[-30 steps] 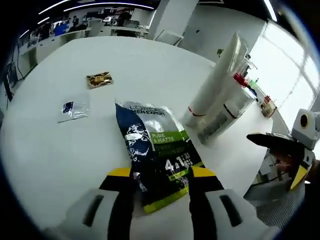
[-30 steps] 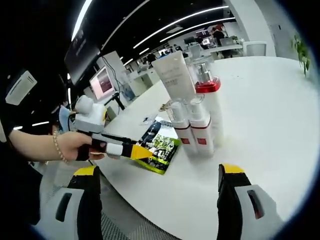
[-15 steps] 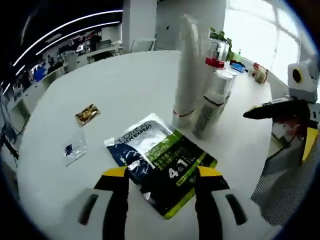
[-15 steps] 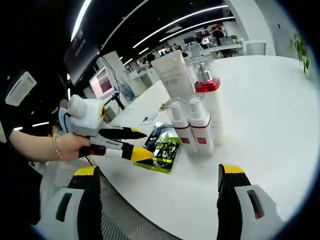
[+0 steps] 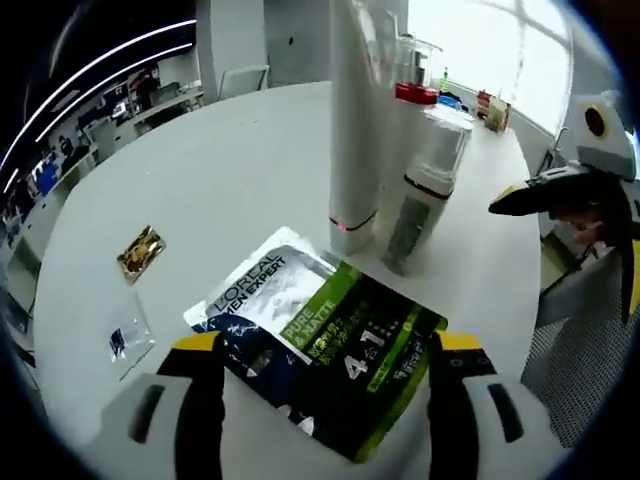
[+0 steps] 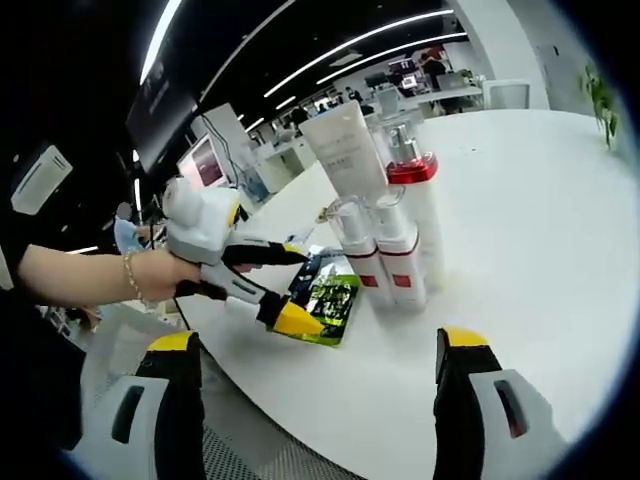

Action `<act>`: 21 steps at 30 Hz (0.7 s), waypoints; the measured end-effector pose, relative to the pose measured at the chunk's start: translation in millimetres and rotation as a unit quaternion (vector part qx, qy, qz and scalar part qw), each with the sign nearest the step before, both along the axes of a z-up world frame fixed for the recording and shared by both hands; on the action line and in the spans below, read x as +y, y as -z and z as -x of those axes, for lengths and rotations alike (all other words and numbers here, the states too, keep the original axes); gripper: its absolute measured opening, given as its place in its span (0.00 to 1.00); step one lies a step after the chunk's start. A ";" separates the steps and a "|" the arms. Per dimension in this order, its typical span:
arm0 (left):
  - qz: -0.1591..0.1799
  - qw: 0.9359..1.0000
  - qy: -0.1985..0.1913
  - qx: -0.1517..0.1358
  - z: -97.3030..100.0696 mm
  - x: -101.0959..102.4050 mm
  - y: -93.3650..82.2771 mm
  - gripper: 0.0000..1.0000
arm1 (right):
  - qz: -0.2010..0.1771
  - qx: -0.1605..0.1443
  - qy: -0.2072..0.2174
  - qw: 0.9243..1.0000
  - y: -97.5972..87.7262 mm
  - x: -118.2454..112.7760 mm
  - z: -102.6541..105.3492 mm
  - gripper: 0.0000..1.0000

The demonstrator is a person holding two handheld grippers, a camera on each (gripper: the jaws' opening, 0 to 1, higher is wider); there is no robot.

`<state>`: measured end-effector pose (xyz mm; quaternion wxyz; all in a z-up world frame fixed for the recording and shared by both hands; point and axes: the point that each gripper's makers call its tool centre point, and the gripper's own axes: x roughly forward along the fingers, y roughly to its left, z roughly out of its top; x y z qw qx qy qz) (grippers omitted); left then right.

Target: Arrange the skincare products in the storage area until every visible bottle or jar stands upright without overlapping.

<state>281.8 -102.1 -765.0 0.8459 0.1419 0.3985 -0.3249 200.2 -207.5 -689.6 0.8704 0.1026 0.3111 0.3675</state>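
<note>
While both grippers gape empty, the left gripper [image 5: 325,350] straddles a flat sachet [image 5: 320,345] beside upright bottles [image 6: 385,250].

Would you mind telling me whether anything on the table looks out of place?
The dark sachet lies flat near the table's edge, while the white bottles stand upright together. Two small packets also lie loose, apart from them.

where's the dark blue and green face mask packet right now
In the left gripper view the packet lies flat on the white table, between the open left tongs and just in front of the upright bottles.
</note>
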 end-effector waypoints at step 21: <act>-0.027 0.998 0.048 0.017 3.1 -0.6 4.3 0.84 | -0.002 0.001 0.007 1.000 0.8 -2.1 -1.1 0.96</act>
